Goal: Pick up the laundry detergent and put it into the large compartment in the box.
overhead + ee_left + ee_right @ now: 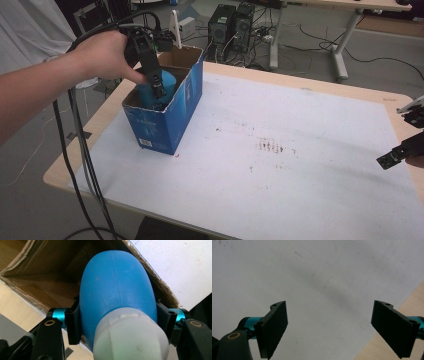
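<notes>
Over the surface's [310, 165] far-left corner, left gripper [156, 86] clamps the blue bottle [117, 287], lowering it into the box [165, 125]; right gripper's [329, 327] fingers [274, 327] idle apart.

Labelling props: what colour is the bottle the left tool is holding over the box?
Blue bottle, white cap; clearest in the left gripper view.

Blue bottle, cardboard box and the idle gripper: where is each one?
blue bottle [115, 285], left gripper view, its rounded blue body.
cardboard box [165, 125], high view, its blue front wall.
right gripper [329, 327], right gripper view, midway between its open jaws.
</notes>
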`<state>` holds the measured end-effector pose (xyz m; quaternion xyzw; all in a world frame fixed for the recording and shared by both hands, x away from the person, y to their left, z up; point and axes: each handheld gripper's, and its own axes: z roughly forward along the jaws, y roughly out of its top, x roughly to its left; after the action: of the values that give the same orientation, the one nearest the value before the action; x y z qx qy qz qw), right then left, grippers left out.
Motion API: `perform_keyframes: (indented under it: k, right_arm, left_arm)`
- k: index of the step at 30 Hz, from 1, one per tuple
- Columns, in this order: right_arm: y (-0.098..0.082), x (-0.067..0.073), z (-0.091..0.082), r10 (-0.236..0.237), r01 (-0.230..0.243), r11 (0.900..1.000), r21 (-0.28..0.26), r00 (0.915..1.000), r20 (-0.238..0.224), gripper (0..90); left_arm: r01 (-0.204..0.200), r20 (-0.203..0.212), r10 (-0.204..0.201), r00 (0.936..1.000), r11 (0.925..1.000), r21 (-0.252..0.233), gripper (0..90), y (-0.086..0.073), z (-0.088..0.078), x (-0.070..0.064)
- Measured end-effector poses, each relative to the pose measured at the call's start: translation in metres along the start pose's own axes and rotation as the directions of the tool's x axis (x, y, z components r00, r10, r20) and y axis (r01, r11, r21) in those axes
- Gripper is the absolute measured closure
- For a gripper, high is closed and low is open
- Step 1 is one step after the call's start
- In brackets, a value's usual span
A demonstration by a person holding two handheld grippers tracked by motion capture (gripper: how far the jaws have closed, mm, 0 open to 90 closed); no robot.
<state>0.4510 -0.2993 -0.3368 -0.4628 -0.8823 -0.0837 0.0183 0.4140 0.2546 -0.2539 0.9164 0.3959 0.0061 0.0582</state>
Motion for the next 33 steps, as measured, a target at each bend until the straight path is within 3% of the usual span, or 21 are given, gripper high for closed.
perform_keyframes:
  k: [33]
  right_arm:
    - [-0.004, 0.0, 0.001, 0.001, -0.001, 1.0, 0.0, 1.0, 0.0, 13.0]
  left_arm:
    - [-0.042, 0.006, 0.042, 0.9991, 0.9988, 0.025, 37.0, 0.0, 0.024, 0.004]
